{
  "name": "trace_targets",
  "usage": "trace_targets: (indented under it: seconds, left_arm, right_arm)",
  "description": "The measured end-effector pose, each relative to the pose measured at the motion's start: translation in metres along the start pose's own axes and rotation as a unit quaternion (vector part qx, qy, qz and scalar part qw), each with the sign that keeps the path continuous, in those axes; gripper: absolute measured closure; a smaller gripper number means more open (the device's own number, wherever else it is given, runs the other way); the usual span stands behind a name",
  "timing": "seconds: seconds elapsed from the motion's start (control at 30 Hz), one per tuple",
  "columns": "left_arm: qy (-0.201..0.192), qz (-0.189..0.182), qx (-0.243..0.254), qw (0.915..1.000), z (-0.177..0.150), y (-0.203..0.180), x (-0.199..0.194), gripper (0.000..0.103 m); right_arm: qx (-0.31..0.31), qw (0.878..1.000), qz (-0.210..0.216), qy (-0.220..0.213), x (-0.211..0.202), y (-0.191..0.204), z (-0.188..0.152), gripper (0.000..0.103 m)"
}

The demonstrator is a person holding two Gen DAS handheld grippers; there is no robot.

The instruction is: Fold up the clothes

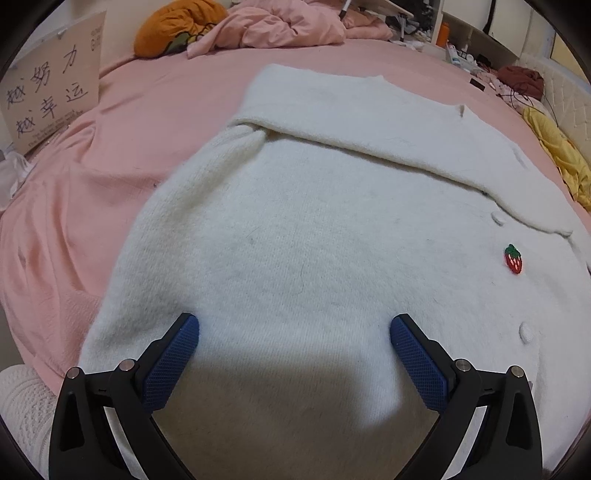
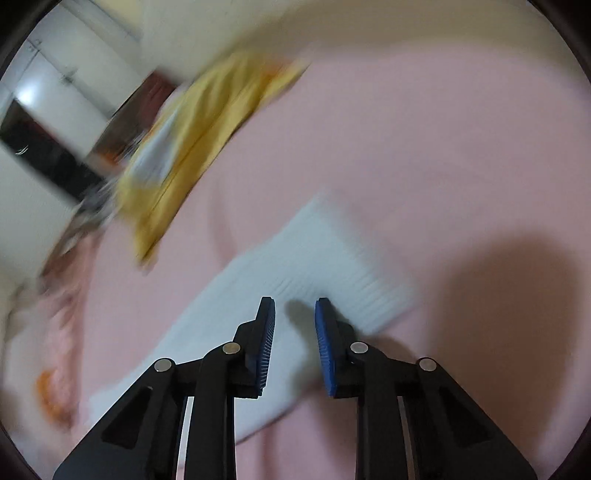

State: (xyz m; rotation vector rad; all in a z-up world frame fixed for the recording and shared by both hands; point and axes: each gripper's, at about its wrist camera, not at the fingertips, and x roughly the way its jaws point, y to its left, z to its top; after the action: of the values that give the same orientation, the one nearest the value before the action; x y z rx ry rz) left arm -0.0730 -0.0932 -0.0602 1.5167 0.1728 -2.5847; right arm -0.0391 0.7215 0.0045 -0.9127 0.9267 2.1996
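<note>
A fuzzy white cardigan [image 1: 295, 221] with a strawberry patch [image 1: 513, 258] and white buttons lies spread on the pink bed; one sleeve [image 1: 351, 122] is folded across its upper part. My left gripper [image 1: 294, 325] is open wide, its blue pads hovering just over the cardigan's near part, holding nothing. The right wrist view is motion-blurred: my right gripper [image 2: 294, 306] is partly open and empty, over a white sleeve [image 2: 295, 273] lying on the pink sheet.
A pink bedsheet [image 1: 147, 122] covers the bed. A crumpled pink quilt [image 1: 280, 26] and orange cushion [image 1: 173, 26] lie at the far end. A cardboard sign [image 1: 51, 81] stands left. Yellow clothing [image 1: 561, 155] lies at the right edge, also in the right wrist view [image 2: 192, 136].
</note>
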Motion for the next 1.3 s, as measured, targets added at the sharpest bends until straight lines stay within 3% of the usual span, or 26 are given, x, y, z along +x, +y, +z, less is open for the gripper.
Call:
trace_targets:
  seconds: [0.07, 0.17, 0.27, 0.4, 0.43, 0.47, 0.5, 0.6, 0.67, 0.8, 0.97, 1.07, 1.3]
  left_arm:
    - [-0.003, 0.003, 0.002, 1.0000, 0.000, 0.000, 0.000, 0.000]
    - [-0.006, 0.001, 0.002, 1.0000, 0.000, 0.002, -0.001, 0.000]
    - [-0.011, 0.004, 0.004, 0.9999, -0.002, 0.001, -0.003, 0.000]
    - [-0.019, 0.007, 0.008, 0.9998, -0.003, 0.000, -0.006, 0.000]
    - [-0.021, 0.006, 0.009, 0.9997, -0.003, 0.001, -0.006, 0.000]
    - [-0.022, 0.005, 0.010, 0.9997, -0.003, 0.001, -0.007, 0.000]
    - [-0.023, 0.005, 0.012, 0.9996, -0.003, 0.000, -0.008, 0.000]
    - [-0.028, 0.004, 0.024, 0.9993, -0.005, 0.000, -0.011, 0.000]
    - [-0.030, 0.000, 0.030, 0.9991, -0.007, 0.001, -0.012, 0.000]
    - [-0.029, -0.010, 0.036, 0.9989, -0.007, 0.004, -0.014, 0.000]
    - [-0.024, -0.007, 0.040, 0.9989, -0.006, 0.001, -0.015, 0.000]
    - [-0.026, -0.011, 0.044, 0.9986, -0.004, 0.001, -0.018, 0.000]
    - [-0.101, -0.019, 0.078, 0.9917, -0.002, -0.015, -0.053, 0.000]
  right_arm:
    - [-0.045, 0.998, -0.028, -0.015, -0.021, 0.010, 0.007, 0.069]
    - [-0.102, 0.994, -0.023, -0.025, -0.050, 0.038, -0.009, 0.069]
    - [-0.162, 0.986, 0.035, 0.003, -0.073, 0.098, -0.052, 0.069]
    - [-0.268, 0.954, 0.135, 0.023, -0.132, 0.202, -0.167, 0.066]
    - [-0.284, 0.947, 0.151, 0.018, -0.143, 0.225, -0.202, 0.048]
    - [-0.302, 0.939, 0.164, 0.012, -0.153, 0.249, -0.239, 0.014]
    - [-0.318, 0.935, 0.158, -0.001, -0.162, 0.266, -0.277, 0.005]
    - [-0.367, 0.924, 0.107, -0.020, -0.179, 0.292, -0.377, 0.000]
    - [-0.383, 0.917, 0.110, -0.012, -0.192, 0.300, -0.415, 0.000]
    - [-0.415, 0.903, 0.110, -0.024, -0.200, 0.316, -0.434, 0.000]
    - [-0.390, 0.915, 0.105, -0.007, -0.204, 0.310, -0.435, 0.000]
    - [-0.392, 0.914, 0.100, -0.006, -0.202, 0.310, -0.433, 0.000]
    - [-0.384, 0.917, 0.103, 0.001, -0.195, 0.313, -0.432, 0.000]
